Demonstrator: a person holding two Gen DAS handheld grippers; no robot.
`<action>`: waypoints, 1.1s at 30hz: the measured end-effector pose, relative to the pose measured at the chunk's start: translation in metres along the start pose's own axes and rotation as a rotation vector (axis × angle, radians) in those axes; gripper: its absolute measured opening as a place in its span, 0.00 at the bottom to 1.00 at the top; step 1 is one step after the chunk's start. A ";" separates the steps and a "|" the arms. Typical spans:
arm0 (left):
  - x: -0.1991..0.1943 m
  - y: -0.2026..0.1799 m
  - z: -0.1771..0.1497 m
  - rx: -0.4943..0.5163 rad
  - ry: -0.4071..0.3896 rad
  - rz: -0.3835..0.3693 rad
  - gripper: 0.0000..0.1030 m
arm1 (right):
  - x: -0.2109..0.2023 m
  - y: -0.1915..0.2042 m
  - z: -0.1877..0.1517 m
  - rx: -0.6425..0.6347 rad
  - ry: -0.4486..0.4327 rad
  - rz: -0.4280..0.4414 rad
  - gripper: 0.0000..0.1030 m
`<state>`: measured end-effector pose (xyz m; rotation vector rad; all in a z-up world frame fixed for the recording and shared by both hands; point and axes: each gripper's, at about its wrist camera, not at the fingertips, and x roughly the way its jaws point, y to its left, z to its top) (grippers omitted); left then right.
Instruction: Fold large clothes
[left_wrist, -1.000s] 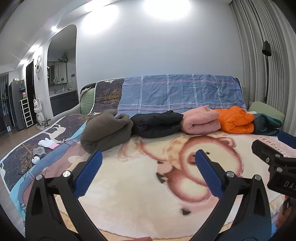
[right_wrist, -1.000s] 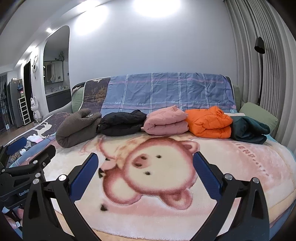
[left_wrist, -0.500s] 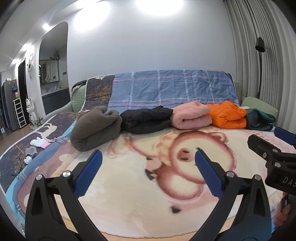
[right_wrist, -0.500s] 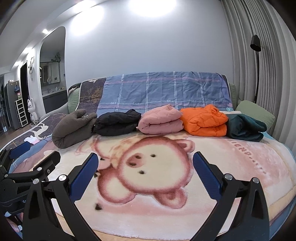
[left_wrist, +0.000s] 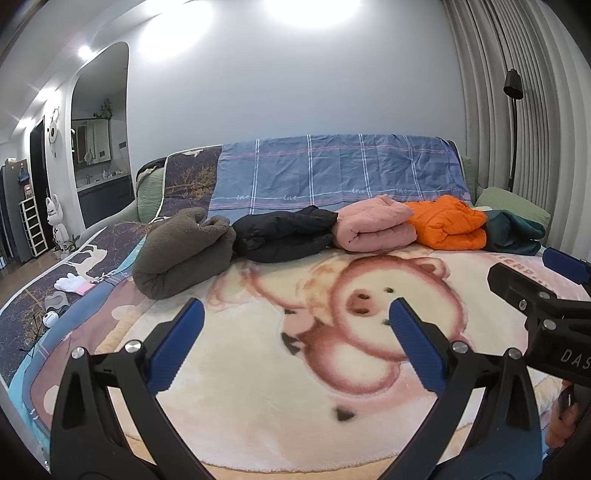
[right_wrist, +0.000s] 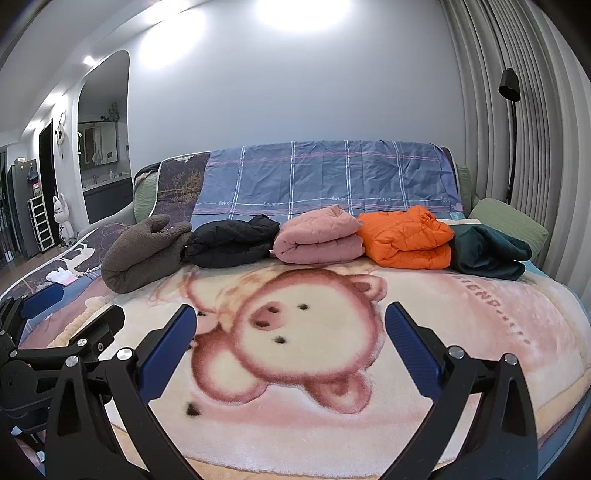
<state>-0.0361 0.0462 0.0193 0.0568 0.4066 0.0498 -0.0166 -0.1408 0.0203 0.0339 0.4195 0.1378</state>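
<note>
Several folded garments lie in a row at the back of the pig-print blanket (right_wrist: 295, 406): a brown fleece (right_wrist: 142, 254), a black jacket (right_wrist: 232, 242), a pink quilted one (right_wrist: 319, 240), an orange puffer (right_wrist: 406, 238) and a dark green one (right_wrist: 487, 253). The same row shows in the left wrist view, from the brown fleece (left_wrist: 181, 254) to the orange puffer (left_wrist: 448, 223). My left gripper (left_wrist: 295, 321) hovers open over the blanket's front, holding nothing. My right gripper (right_wrist: 290, 325) is open and empty too, beside the left one.
A blue plaid sheet (right_wrist: 325, 177) covers the sofa back behind the clothes. A green cushion (right_wrist: 508, 221) sits at the right, with a floor lamp (right_wrist: 511, 122) and curtains behind. Small white and pink items (left_wrist: 72, 284) lie at the left edge.
Both views have swung slightly, so the pile sits a little further left and further off in the right view. Both grippers stay open and empty.
</note>
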 end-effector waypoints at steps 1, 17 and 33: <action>0.000 0.000 0.000 0.001 0.001 -0.002 0.98 | 0.000 0.000 -0.001 0.000 0.001 -0.002 0.99; 0.004 0.005 -0.005 -0.009 0.012 -0.002 0.98 | 0.003 -0.002 -0.002 -0.002 0.010 -0.022 0.99; 0.002 0.002 -0.006 -0.004 0.018 0.002 0.98 | 0.001 -0.002 -0.003 0.000 0.012 -0.023 0.99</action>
